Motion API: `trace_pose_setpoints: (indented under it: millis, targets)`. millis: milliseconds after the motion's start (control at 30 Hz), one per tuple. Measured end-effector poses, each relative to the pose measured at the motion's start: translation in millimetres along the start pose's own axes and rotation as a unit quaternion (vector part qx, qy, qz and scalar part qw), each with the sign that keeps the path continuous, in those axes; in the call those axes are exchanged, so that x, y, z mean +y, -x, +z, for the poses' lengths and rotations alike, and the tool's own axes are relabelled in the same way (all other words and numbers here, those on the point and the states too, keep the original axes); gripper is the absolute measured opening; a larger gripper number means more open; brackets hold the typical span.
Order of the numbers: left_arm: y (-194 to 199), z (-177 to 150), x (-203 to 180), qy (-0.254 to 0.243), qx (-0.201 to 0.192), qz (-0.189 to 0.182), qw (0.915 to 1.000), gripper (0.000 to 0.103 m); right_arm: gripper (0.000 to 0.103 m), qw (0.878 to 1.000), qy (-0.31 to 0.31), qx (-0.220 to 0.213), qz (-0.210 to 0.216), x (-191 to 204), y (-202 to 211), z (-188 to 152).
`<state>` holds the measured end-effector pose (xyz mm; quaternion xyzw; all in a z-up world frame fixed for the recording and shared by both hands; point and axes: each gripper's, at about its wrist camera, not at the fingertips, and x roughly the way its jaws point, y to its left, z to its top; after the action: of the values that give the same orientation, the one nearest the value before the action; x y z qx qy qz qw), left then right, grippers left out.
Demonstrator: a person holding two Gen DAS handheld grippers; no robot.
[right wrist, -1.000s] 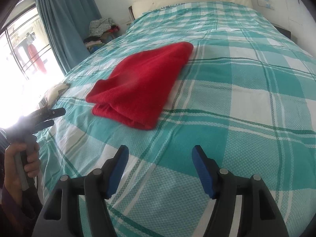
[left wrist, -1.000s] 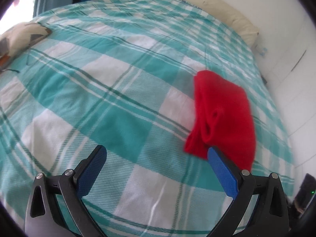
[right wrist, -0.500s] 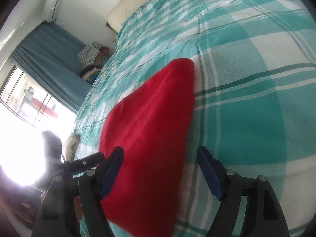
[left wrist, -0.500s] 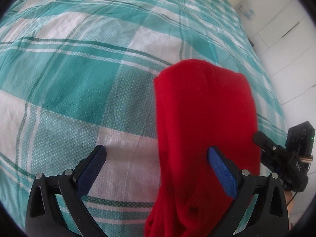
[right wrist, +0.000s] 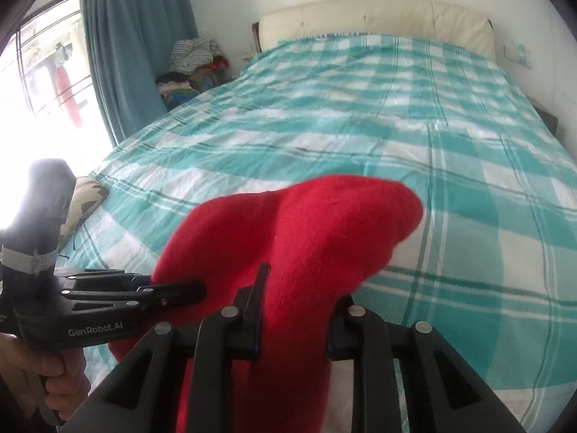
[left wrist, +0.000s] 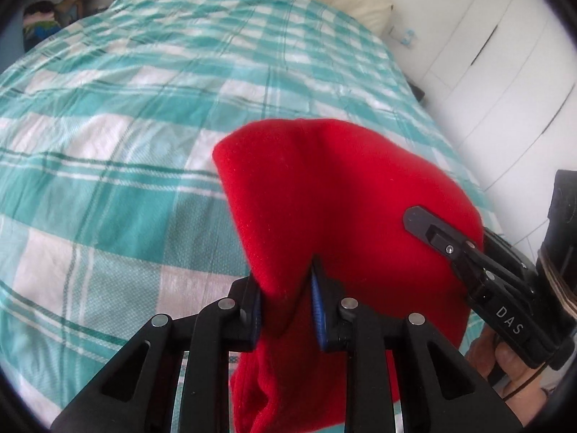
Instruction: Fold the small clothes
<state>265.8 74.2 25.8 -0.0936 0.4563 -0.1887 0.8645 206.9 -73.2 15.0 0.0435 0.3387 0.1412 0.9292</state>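
fuzzy matt red cloth [left wrist: 342, 195] on woven checked bedcover [left wrist: 108, 151].

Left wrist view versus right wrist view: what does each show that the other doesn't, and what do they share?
Only the left wrist view shows the white cupboard doors at the right, and the right gripper from outside, reaching in over the red cloth.

Only the right wrist view shows the blue curtain, the bright window and the left gripper from the side, with the hand holding it.

Both show the red garment pinched between their own jaws, which have just been closing, the teal checked bedspread, the cream headboard and the clothes pile.
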Motion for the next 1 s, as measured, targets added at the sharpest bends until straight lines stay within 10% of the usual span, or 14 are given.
trace_pose_setpoints:
  millis: [133,300,367,533,700,1000]
  targets:
    - [35.2,16.6,-17.8,-0.022,-0.033,-0.009,0.9992,0.025,0.024,0.999,-0.007,-0.04,0.027,-0.8,35.9,28.5]
    - [0.1,-6.0,-14.4,-0.037,-0.007,0.067,0.997,0.081,0.038,0.998,-0.048,0.024,0.024,-28.4,18.7,18.7]
    - [-12.3,-30.9,-8.7,-0.05,0.005,0.107,0.993,0.081,0.062,0.996,-0.051,0.075,-0.003,-43.4,7.9,-10.3]
    - [6.0,-87.7,-18.9,-0.094,-0.032,0.178,0.979,0.095,0.065,0.991,-0.034,0.113,-0.066,-65.1,26.5,-75.6]
    - [51.7,-120.8,-54.3,-0.131,-0.111,0.238,0.9559,0.102,0.094,0.992,-0.019,0.089,-0.09,-43.2,79.2,-102.2]
    - [99.5,-150.2,-76.4,-0.05,-0.085,0.251,0.9629,0.103,0.101,0.993,0.014,0.022,-0.118,11.3,174.5,-115.5]
